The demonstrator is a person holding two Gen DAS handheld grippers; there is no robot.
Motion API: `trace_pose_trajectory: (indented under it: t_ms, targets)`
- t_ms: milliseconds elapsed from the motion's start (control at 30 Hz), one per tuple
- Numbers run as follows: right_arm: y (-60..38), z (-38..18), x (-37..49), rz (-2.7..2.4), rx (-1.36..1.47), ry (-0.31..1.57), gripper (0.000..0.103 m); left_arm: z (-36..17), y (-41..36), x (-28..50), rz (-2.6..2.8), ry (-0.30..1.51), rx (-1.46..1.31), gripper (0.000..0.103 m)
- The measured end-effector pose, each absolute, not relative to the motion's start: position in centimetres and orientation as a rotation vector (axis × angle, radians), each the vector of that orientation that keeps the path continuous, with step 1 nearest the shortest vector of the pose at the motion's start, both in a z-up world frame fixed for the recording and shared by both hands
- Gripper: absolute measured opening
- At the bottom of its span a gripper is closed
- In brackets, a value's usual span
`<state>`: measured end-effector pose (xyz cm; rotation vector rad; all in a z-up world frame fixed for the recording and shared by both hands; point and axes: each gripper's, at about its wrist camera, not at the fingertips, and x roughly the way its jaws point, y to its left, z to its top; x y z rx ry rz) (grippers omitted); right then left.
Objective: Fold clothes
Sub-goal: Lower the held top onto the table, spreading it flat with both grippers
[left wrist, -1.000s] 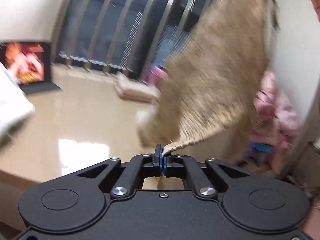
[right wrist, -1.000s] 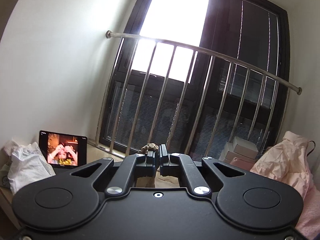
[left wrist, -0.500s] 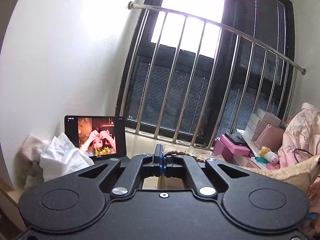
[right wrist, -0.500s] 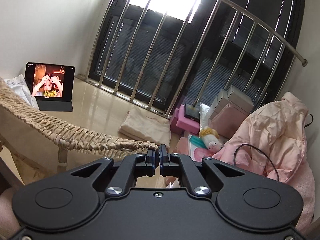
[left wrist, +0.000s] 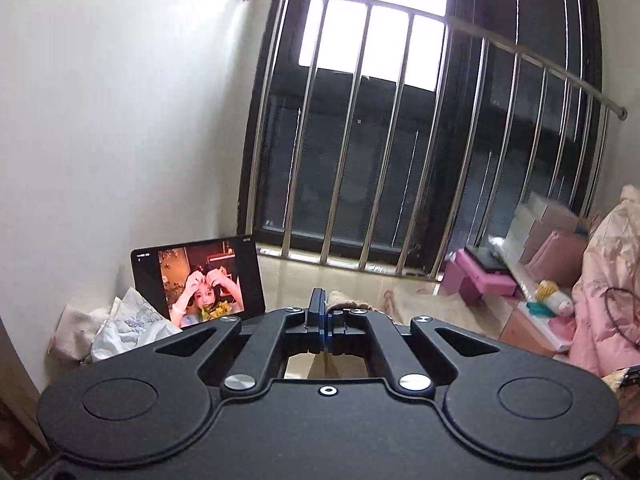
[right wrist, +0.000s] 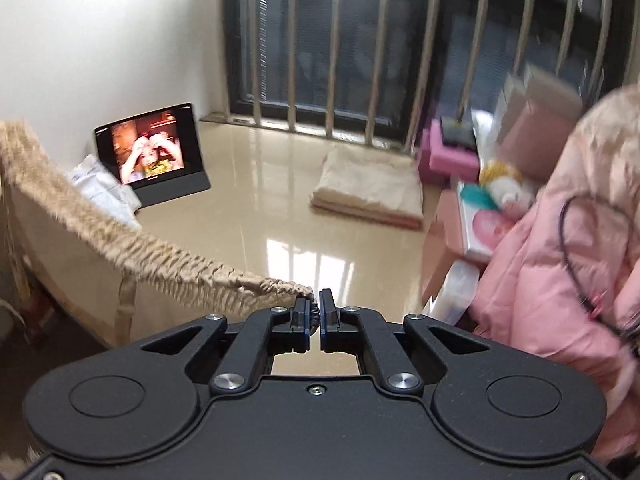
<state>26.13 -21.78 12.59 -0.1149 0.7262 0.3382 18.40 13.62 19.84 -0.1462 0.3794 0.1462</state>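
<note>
Garment: beige ribbed knit garment (right wrist: 132,252) hangs stretched in the air between both tools, above the glossy floor (right wrist: 280,220).
Left tool (left wrist: 325,320): pinching a knit edge.
Right tool (right wrist: 315,316): pinching the bunched hem.
Risk: thin bite; stretching may tug the hem free, dropping one side.

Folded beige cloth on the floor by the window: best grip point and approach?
Grip the near long edge of the folded beige cloth, coming from above at the floor side. It lies flat, layered edges facing the camera, and boxes crowd its right end. Both tongs are currently shut on the knit garment.
</note>
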Motion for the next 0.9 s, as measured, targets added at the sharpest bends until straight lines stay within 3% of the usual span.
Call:
trace_pose_trajectory:
  t_ms: [133,267,600,800,900]
  targets:
    - [-20.5,12.3,33.5,0.22,-0.041,0.731,0.003,19.3,12.8,28.3,0.184,0.454,-0.065,0.001]
    - [-19.6,15.0,39.4,0.11,0.012,0.622,0.003,21.0,12.2,34.6,0.256,0.397,0.027,0.001]
    - [-19.4,11.5,39.1,0.075,-0.024,0.505,0.003,19.6,10.3,35.3,0.337,0.304,0.228,0.001]
    - [-19.8,6.4,37.6,0.077,-0.009,0.574,0.003,7.1,8.8,32.1,0.268,0.512,0.322,0.001]
    - [-20.1,2.9,36.5,0.083,0.01,0.65,0.003,-1.3,8.2,30.1,0.228,0.708,0.355,0.001]
